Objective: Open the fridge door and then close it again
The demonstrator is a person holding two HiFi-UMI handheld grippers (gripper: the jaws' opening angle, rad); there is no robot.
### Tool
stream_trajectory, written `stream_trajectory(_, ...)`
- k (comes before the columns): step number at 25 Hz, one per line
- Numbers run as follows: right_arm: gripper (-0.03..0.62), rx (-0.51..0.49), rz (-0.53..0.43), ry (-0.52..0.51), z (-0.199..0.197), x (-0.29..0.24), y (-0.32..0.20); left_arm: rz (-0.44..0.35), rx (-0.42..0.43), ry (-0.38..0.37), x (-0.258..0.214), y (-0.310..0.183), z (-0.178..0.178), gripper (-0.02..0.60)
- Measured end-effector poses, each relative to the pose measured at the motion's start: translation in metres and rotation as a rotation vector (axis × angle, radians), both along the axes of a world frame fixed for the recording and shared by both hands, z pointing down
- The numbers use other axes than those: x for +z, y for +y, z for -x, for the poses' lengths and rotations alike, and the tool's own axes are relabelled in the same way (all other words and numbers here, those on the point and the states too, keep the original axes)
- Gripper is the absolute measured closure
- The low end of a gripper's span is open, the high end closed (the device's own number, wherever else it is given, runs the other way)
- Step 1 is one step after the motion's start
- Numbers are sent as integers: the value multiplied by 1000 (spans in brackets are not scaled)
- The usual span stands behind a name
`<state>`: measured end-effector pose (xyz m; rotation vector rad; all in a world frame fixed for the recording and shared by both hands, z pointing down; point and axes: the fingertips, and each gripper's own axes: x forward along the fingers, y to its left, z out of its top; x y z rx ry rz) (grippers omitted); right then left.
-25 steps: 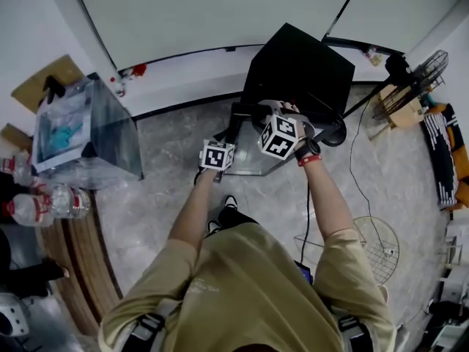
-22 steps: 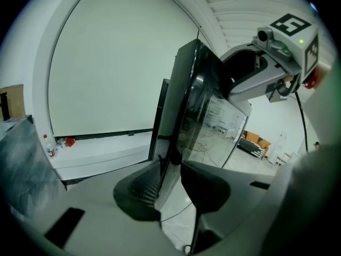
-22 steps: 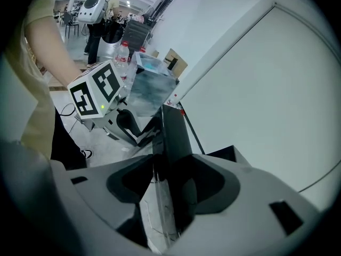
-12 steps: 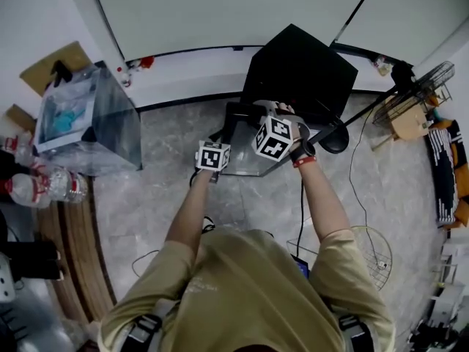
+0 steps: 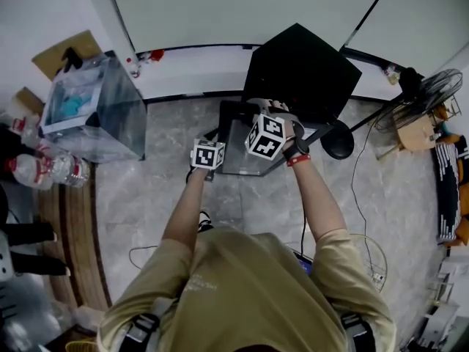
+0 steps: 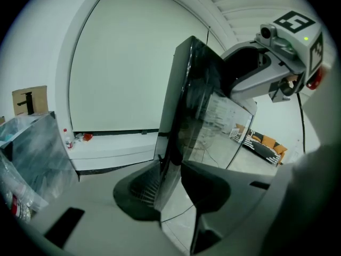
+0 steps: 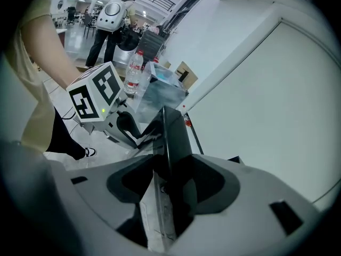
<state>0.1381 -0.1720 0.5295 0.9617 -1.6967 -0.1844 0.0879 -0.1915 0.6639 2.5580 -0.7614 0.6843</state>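
Stone floor (image 5: 161, 204), black fridge (image 5: 300, 68) by white wall (image 5: 220, 13), door (image 5: 242, 160) swung open; left gripper (image 6: 173, 185) and right gripper (image 7: 168, 183) both clamped on its edge, so an uneven push could slip either grip.

Grey marble-tile floor (image 5: 146, 196) carries the black fridge (image 5: 300, 68), a clear bag-lined bin (image 5: 99, 116) (left of the fridge), water bottles (image 5: 40, 173), and a standing fan (image 5: 429, 94).
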Motion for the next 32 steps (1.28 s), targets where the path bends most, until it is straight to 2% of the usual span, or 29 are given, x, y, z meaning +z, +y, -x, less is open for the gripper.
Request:
stream_trajectory(14, 359, -102, -27, -11, 12, 2, 23, 12, -93, -19, 4, 27, 13, 449)
stream_trajectory(21, 353, -133, -54, 21, 20, 3, 36, 11, -137, -8, 3, 44, 22, 449)
stream_trajectory(32, 353, -197, -43, 22, 28, 3, 60, 8, -217, 0, 0, 73, 30, 449)
